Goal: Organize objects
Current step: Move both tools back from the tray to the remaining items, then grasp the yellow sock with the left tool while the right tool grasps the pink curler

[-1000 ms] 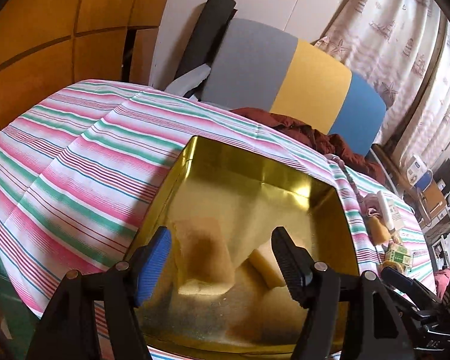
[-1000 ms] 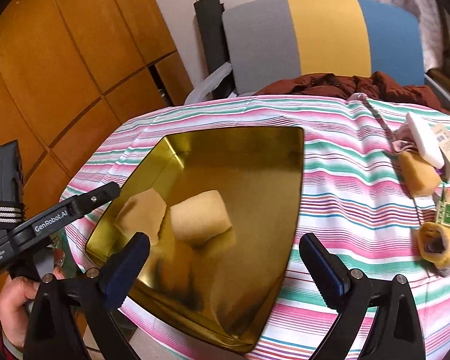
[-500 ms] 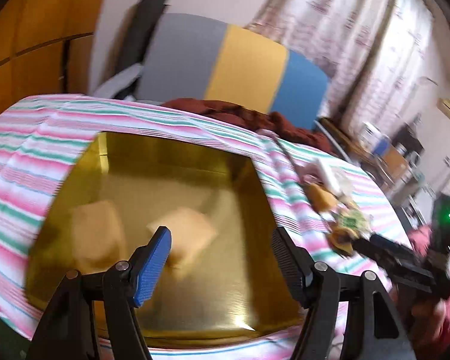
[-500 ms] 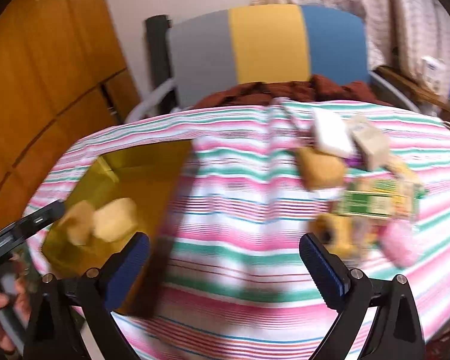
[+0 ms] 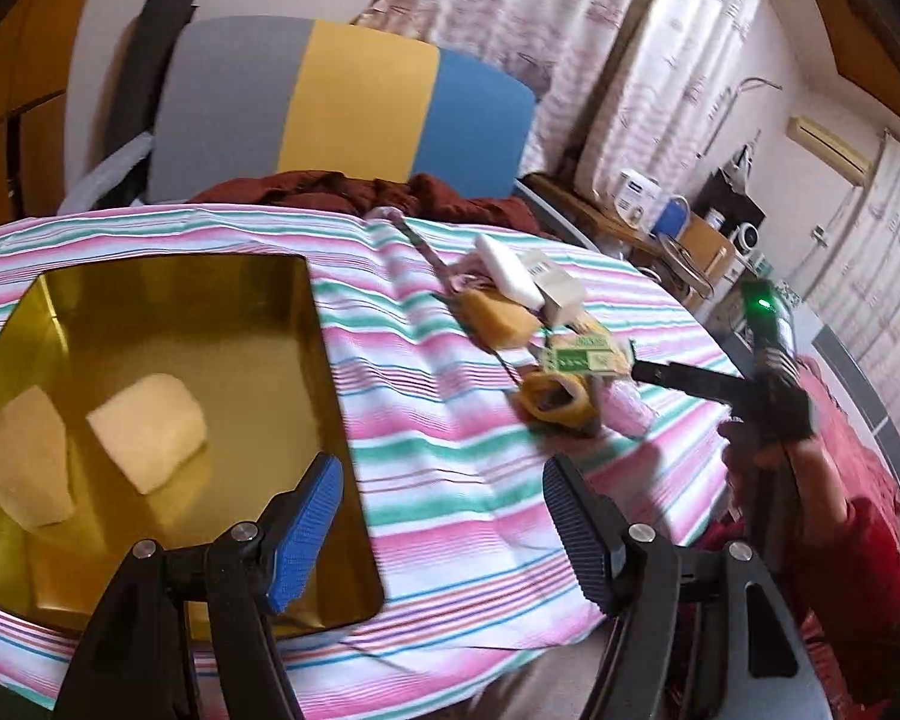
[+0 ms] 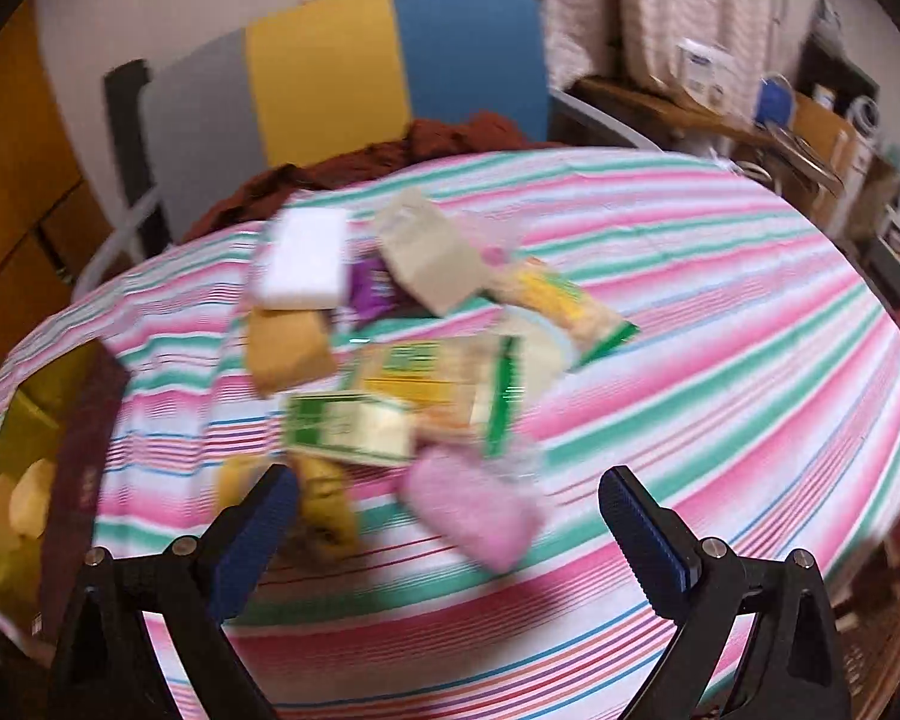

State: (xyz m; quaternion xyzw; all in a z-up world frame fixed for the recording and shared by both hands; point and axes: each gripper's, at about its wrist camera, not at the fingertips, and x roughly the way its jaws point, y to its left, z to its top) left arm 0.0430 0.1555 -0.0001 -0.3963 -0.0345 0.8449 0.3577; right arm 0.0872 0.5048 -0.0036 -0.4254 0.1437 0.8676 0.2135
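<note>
Both jaws spread, empty; risk of snagging two items when right gripper [image 6: 444, 528] drops into tight blurred heap, pink fuzzy pouch [image 6: 471, 510] touching green-and-white carton [image 6: 348, 426], well apart from shiny gold rectangular tin [image 5: 168, 312] on striped surface [image 5: 450, 456].

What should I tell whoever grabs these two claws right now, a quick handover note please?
Left claw: open, empty, above the gold tin's right edge.
Right claw: open, empty, facing the pile.
Done: one pale sponge lies in the tin, mirrored on its shiny wall.
Left: the pile on the striped cloth, including the white block, tan sponge, green-and-white packet and pink pouch.
Right view is blurred; check before gripping.
</note>
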